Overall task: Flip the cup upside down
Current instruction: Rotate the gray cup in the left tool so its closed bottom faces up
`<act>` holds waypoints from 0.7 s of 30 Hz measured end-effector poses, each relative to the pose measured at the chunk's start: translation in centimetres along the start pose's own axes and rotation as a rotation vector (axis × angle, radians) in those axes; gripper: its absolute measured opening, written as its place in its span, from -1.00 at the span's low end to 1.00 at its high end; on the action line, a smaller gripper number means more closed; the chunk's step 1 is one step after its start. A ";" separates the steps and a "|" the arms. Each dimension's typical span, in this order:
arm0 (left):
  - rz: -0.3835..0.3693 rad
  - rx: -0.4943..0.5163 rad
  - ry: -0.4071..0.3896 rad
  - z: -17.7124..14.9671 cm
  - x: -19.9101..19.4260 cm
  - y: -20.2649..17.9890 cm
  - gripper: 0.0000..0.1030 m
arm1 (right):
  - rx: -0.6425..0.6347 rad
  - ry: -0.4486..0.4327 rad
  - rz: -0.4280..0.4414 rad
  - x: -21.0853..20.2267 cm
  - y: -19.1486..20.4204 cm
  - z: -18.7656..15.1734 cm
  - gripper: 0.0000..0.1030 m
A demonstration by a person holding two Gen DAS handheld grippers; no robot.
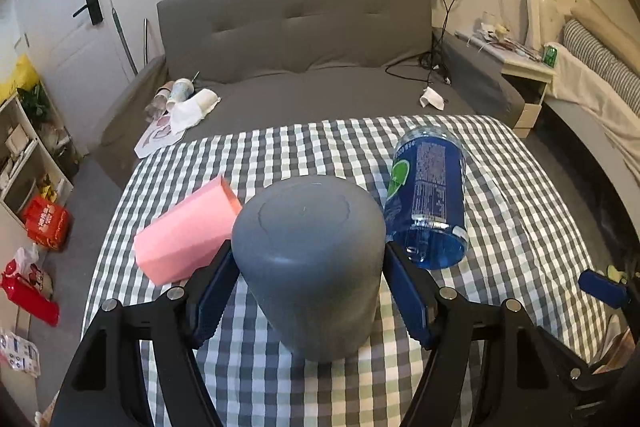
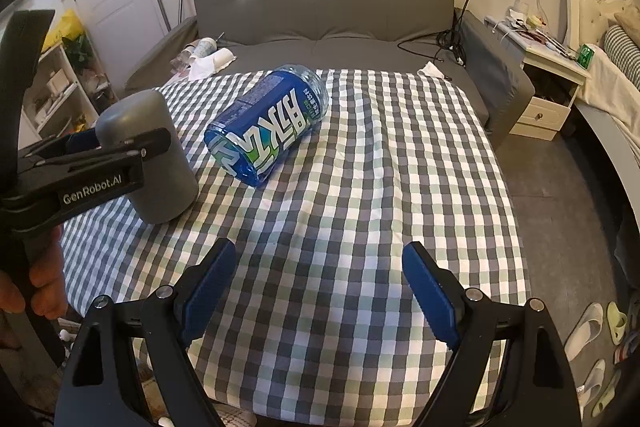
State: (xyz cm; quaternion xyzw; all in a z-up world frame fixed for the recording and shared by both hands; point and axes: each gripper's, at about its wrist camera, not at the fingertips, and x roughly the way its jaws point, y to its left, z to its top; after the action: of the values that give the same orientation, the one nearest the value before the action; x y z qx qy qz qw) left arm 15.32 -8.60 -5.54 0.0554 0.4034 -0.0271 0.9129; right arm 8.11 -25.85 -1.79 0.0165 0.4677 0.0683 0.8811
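Observation:
A grey cup point(image 1: 312, 267) stands upside down, base up, on the checked tablecloth point(image 1: 520, 219). My left gripper point(image 1: 308, 267) has its blue pads on both sides of the cup and touching it. In the right wrist view the same cup point(image 2: 160, 163) stands at the left with the left gripper's black finger point(image 2: 100, 163) across it. My right gripper point(image 2: 320, 283) is open and empty above the cloth point(image 2: 400, 187), to the right of the cup.
A blue plastic bottle point(image 1: 430, 195) lies on its side right of the cup, also in the right wrist view point(image 2: 266, 125). A pink box point(image 1: 184, 231) lies left of the cup. A grey sofa point(image 1: 304, 39) stands behind the table. A nightstand point(image 2: 548, 87) is at the right.

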 end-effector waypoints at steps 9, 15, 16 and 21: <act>-0.045 -0.021 0.013 1.6 1.3 0.9 0.45 | 0.003 0.012 -0.003 0.6 -0.1 0.1 0.66; -0.057 -0.023 0.019 1.8 1.9 1.3 0.48 | 0.006 0.016 -0.003 0.8 -0.1 0.1 0.66; -0.057 -0.022 0.021 1.9 1.9 1.3 0.48 | 0.005 0.016 -0.003 0.8 -0.1 0.1 0.66; -0.054 -0.005 0.022 1.4 1.6 1.1 0.48 | 0.009 0.015 -0.003 0.8 -0.3 0.1 0.66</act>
State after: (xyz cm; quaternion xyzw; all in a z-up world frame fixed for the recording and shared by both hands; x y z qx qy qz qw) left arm 17.51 -7.69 -5.74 0.0424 0.4149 -0.0501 0.9075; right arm 8.66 -25.99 -2.37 0.0194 0.4746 0.0650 0.8776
